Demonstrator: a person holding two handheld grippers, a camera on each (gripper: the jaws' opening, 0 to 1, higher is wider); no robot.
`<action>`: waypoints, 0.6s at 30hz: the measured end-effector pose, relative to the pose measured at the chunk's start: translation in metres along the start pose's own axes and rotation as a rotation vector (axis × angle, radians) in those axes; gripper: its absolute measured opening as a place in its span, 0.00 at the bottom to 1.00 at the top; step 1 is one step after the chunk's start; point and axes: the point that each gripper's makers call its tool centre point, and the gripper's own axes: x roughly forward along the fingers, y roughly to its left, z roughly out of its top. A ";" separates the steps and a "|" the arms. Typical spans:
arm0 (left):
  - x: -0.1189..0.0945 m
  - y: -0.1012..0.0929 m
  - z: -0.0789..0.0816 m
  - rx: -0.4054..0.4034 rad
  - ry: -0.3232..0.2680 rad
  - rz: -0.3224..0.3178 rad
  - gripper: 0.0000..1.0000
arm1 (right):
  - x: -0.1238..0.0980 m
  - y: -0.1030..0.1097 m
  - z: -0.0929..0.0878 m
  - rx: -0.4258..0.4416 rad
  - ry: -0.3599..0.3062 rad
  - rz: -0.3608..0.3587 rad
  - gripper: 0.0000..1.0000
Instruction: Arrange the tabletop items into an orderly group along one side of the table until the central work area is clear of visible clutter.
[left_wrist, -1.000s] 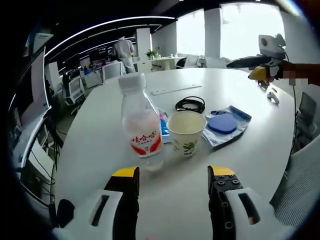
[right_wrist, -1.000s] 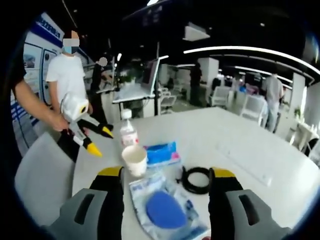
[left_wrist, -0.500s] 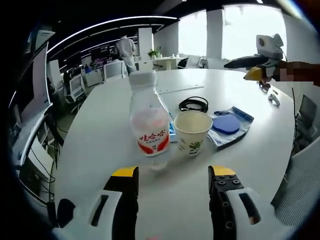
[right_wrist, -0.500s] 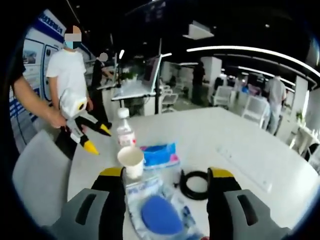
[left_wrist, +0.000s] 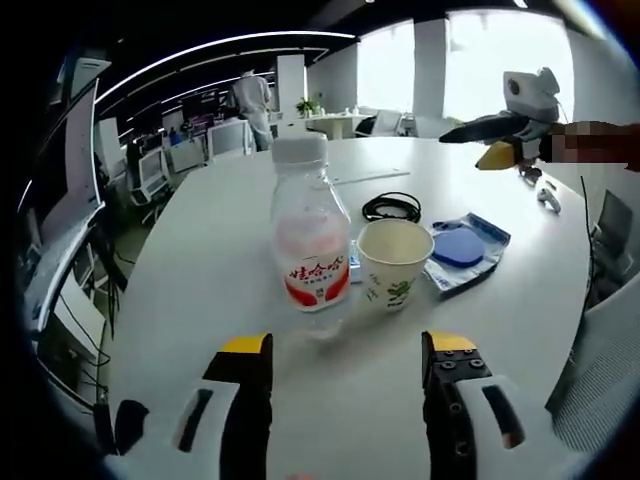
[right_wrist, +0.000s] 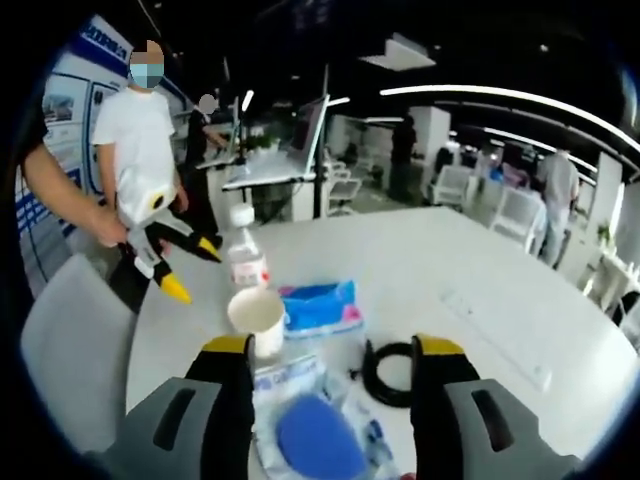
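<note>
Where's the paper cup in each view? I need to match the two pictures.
Left gripper view: the paper cup stands just right of centre, right of the bottle.
Right gripper view: the cup is left of centre, just above the left jaw's tip, nearer than the bottle.
Shared landmark: the black cable coil.

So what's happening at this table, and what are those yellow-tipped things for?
A person is tidying a white round table with two tools. The left hand-held gripper is open, facing a clear plastic bottle with a red label and a white paper cup. The right hand-held gripper is open above a clear bag holding a blue disc, beside a black coiled cable. Nothing is gripped yet.
</note>
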 end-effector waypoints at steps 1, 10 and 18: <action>0.000 0.000 0.000 0.001 0.000 0.000 0.60 | 0.001 -0.001 0.000 0.001 0.001 -0.001 0.59; 0.003 0.014 -0.003 0.007 0.009 0.006 0.57 | 0.015 -0.009 -0.001 0.003 0.013 -0.007 0.54; 0.006 0.022 -0.009 0.019 0.025 0.006 0.54 | 0.026 -0.013 0.002 -0.003 0.016 -0.015 0.50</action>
